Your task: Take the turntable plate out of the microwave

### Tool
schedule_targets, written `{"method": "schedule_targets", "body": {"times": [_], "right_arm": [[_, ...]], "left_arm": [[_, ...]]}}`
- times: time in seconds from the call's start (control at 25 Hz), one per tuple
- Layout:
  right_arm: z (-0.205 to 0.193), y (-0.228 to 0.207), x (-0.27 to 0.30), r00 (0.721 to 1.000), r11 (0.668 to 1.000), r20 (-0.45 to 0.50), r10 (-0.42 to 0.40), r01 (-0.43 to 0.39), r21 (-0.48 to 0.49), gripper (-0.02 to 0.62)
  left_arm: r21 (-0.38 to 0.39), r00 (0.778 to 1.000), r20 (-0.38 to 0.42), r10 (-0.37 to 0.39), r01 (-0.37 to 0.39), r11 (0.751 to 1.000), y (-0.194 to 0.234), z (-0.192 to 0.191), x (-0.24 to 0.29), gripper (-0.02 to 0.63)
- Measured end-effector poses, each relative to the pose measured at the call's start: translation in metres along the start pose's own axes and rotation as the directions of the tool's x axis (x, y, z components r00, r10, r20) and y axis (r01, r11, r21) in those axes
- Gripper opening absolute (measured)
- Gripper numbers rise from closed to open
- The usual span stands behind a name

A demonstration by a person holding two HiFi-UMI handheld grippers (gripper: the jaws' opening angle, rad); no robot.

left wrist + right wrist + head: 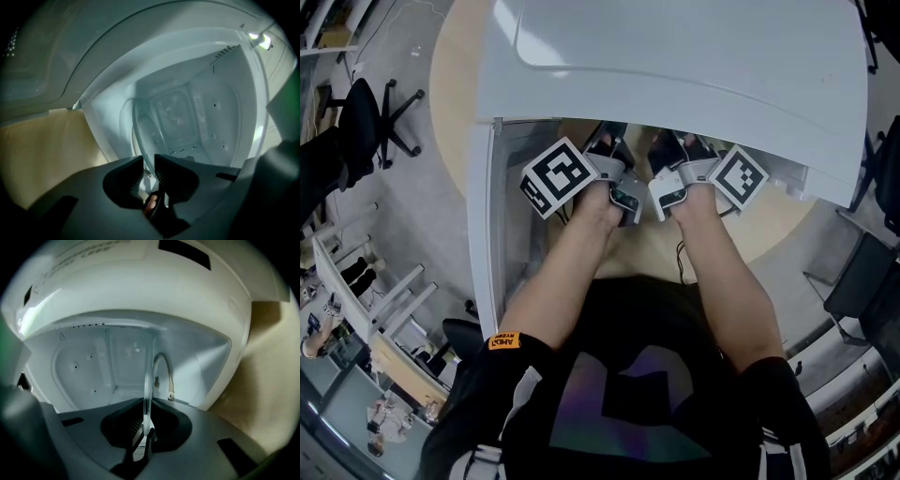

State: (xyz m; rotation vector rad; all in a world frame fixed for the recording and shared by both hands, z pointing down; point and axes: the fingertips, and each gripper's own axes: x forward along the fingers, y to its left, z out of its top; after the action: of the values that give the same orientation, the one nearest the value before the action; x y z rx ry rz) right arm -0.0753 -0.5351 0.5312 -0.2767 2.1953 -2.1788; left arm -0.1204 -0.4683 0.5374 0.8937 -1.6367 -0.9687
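The white microwave [675, 66] stands on a round wooden table [450, 84] with its door [483, 225] swung open to the left. Both hands reach into the cavity. Only the marker cubes, left [558, 176] and right [739, 176], show in the head view, and the jaws are hidden under the casing. The clear glass turntable plate [140, 126] appears edge-on, its rim running down between the jaws of my left gripper [149, 161], which is shut on it. My right gripper [146, 406] is shut on another part of the plate's [149, 376] rim. A roller ring [164, 369] shows just behind the plate.
The cavity's white walls [211, 117] close in around both grippers, and a lamp [260, 40] glows at the upper right. Office chairs stand on the floor at the left [370, 117] and right [862, 272] of the table. A dark cable [680, 258] hangs at the table's front edge.
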Motion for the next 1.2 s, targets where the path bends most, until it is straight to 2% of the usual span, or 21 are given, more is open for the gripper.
{"method": "schedule_targets", "body": {"times": [0.08, 0.28, 0.44, 0.8, 1.2], "right_arm": [[0.003, 0.002, -0.005, 1.0, 1.0, 0.002, 0.008, -0.008, 0.006, 0.052], [-0.001, -0.001, 0.007, 1.0, 1.0, 0.0, 0.015, -0.015, 0.012, 0.051], [0.0, 0.01, -0.007, 0.999, 0.999, 0.001, 0.036, -0.036, 0.017, 0.052], [0.001, 0.021, -0.011, 0.997, 0.997, 0.004, 0.074, -0.074, 0.017, 0.054], [-0.002, 0.033, -0.012, 0.994, 0.994, -0.012, 0.108, -0.108, -0.017, 0.056]], "left_arm": [[-0.009, 1.0, 0.005, -0.004, 0.004, 1.0, -0.003, -0.004, 0.0, 0.103], [-0.049, 1.0, 0.024, -0.013, 0.014, 0.999, 0.004, 0.011, 0.006, 0.103], [-0.091, 0.996, 0.092, -0.02, 0.029, 0.995, 0.0, 0.017, -0.001, 0.104], [-0.076, 0.989, 0.13, -0.074, 0.085, 0.993, -0.013, 0.024, -0.006, 0.101], [-0.056, 0.985, 0.15, -0.088, 0.097, 0.994, -0.022, 0.027, -0.015, 0.101]]}}
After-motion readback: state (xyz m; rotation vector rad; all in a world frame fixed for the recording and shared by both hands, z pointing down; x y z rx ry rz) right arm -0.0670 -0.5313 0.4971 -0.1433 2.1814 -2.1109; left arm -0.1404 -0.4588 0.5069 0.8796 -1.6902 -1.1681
